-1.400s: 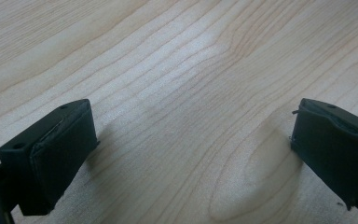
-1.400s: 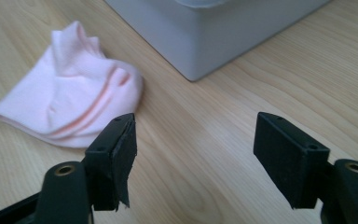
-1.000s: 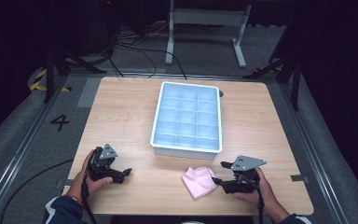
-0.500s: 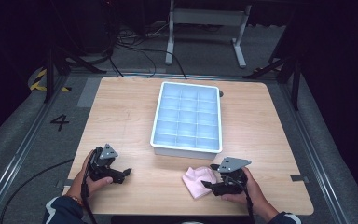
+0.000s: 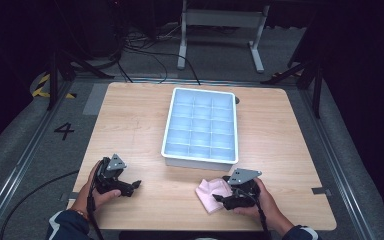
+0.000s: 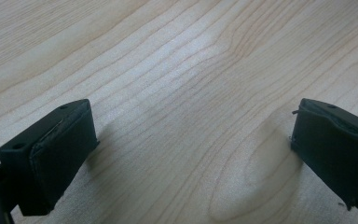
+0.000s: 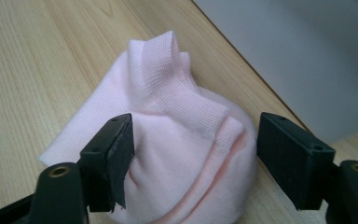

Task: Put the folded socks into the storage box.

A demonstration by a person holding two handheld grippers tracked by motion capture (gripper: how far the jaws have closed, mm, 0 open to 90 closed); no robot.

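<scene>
While the right gripper [image 7: 193, 158] rests low over the near table edge, its jaws stand apart on either side of a pink ribbed-cuff garment [image 7: 177, 154], having just been opening. The left pad [image 7: 116, 158] lies against the cloth's flank; the right pad sits just clear of the bulge, so the fabric is straddled, not pinched. The garment lies bunched on the wooden table [image 5: 130, 120], its folded cuff uppermost, just in front of the near wall of the white compartment tray [image 5: 200, 162] and apart from it. In the high view the right gripper [image 5: 224, 199] touches the cloth's right side, the cloth [image 5: 211, 192] spreading leftward from it.

The left gripper [image 6: 191, 154] holds its jaws wide over bare wood grain, nothing between them. In the high view it [image 5: 132, 185] sits near the table's front left corner, well apart from tray and garment. Open tabletop lies between the two hands and along both long sides of the tray.
</scene>
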